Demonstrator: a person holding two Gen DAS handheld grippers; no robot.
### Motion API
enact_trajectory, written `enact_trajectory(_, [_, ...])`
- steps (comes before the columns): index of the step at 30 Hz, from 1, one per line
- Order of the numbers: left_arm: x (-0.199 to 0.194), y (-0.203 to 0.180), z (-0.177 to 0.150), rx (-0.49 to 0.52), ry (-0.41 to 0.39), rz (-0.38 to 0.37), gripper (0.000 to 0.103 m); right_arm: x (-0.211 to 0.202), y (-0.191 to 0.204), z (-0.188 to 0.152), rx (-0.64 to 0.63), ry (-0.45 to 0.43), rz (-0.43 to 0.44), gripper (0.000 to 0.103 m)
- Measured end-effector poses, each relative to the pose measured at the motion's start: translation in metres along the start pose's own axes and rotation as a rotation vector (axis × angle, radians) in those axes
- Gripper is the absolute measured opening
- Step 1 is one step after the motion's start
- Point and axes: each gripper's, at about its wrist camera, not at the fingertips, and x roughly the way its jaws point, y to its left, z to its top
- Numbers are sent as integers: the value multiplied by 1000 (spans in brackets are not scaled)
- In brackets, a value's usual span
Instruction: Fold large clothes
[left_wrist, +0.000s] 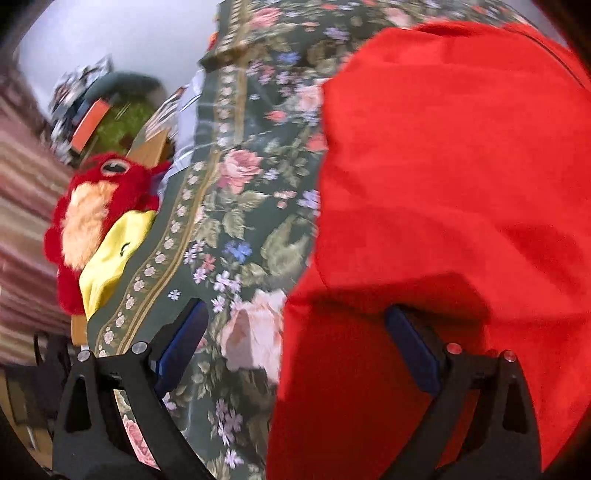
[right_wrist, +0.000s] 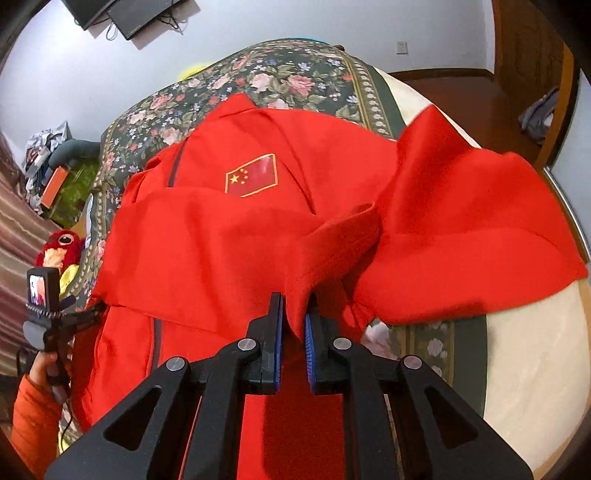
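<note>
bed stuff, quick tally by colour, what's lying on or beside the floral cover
red: 2, jacket and plush toy
yellow: 1, cloth tucked by the toy
total: 3

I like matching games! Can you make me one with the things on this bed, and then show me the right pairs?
Things:
1. red jacket
2. plush parrot
3. right gripper
4. left gripper

States:
A. fingers wide apart, holding nothing
B. sits at the edge of the flowered bedspread, beside something yellow
C. spread over the bed, with a flag patch on it
D. fingers pinched shut on red cloth

Pairs: 1-C, 2-B, 3-D, 4-A
</note>
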Motion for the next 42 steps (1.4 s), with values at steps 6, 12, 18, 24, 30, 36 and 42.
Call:
enact_trajectory(6, [10,21,3,-140,24,36,98,-5,-17,-10,6,32,-41,19])
enact_trajectory(12, [6,33,-8,-196,56,27,97,-24,-29,-19,14,33,-82,37])
enact_trajectory(18, [-31,43,-12,-190,17,-27,97,-57,-38,-15,9,-27,-95,46])
enact_trajectory(24, [-99,36,-5,-185,-107,-156,97,-94,-57,-1,66,-132,-89,51])
enact_trajectory(30, [-161,4,8,-161,-229,-302,97,-111,-91,7,150,-201,-110,59])
enact_trajectory(36, [-182,-37,17,-129,-262,-430,97,-89,-142,9,290,-162,-115,59])
enact_trajectory(42, [-182,-82,20,-75,-249,-495,97,-60,-189,4,469,-100,-53,59])
